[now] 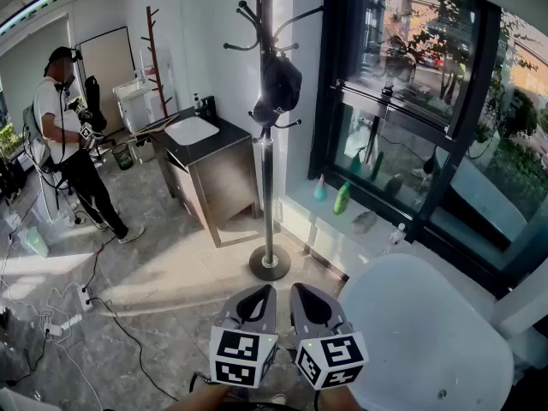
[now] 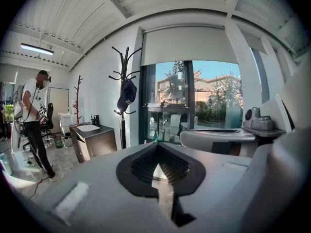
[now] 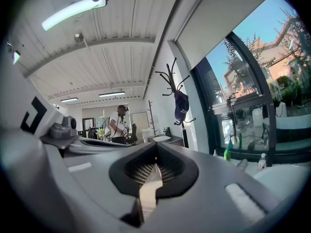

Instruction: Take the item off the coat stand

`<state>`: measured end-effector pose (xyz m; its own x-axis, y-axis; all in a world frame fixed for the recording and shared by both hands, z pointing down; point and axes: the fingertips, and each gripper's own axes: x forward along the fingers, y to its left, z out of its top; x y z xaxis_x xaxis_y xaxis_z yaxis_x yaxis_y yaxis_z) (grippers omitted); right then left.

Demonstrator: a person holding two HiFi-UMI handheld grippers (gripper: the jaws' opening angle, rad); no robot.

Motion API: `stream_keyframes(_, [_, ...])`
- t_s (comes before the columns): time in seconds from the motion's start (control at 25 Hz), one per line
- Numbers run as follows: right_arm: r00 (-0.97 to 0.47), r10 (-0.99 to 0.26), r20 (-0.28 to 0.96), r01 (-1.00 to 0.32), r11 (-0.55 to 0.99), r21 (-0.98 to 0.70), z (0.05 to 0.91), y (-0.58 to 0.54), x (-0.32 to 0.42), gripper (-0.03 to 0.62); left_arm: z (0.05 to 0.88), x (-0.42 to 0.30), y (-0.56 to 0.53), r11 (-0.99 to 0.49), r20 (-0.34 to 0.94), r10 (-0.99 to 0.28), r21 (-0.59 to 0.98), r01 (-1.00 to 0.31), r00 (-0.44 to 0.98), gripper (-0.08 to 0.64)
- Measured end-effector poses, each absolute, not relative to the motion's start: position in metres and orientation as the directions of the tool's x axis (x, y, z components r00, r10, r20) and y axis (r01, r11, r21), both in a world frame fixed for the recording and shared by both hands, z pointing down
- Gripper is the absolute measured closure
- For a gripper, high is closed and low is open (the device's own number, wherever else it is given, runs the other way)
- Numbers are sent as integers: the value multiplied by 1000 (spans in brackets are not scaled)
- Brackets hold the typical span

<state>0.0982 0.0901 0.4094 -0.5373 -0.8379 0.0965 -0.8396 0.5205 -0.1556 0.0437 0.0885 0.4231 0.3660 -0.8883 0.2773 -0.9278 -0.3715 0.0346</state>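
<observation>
Closest to you, at the bottom of the head view, are your two grippers side by side. The left gripper has its jaws pressed together with nothing in them, and the right gripper is the same, closed and empty. Their marker cubes sit nearest of all.

The cap is nowhere near your fingers. It's well ahead of and above both grippers, hanging on the metal coat stand, roughly in line with the gap between the two. From the left gripper view it sits up and to the left of the jaws. From the right gripper view it's up and a bit right.

Going left to right around the room:
- A person stands far left, holding gear.
- Cables trail over the floor.
- A wooden coat rack stands against the back wall.
- A dark cabinet with a white basin sits just left of the stand.
- Right of the pole, a teal bottle and a green bottle stand on the sill under the big window.
- A white round tabletop sits right beside your right gripper.

Grey floor tiles lie between the grippers and the stand's round base.

The cap hangs off a lower hook with its long axis running up and down. I can't tell which way the brim faces.
</observation>
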Motion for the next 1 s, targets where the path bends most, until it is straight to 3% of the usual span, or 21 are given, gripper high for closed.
stream_keyframes(0.52, [-543,-834,97,-837,528,-145,411,72,92,586,425,40,67,-381,277,-884,40,-924,377,563])
stream_keyframes(1.0, [-503,-854,131,-864,495,-91,414,-11,65,586,423,14,-26,-422,262,-865,83,-903,428,568])
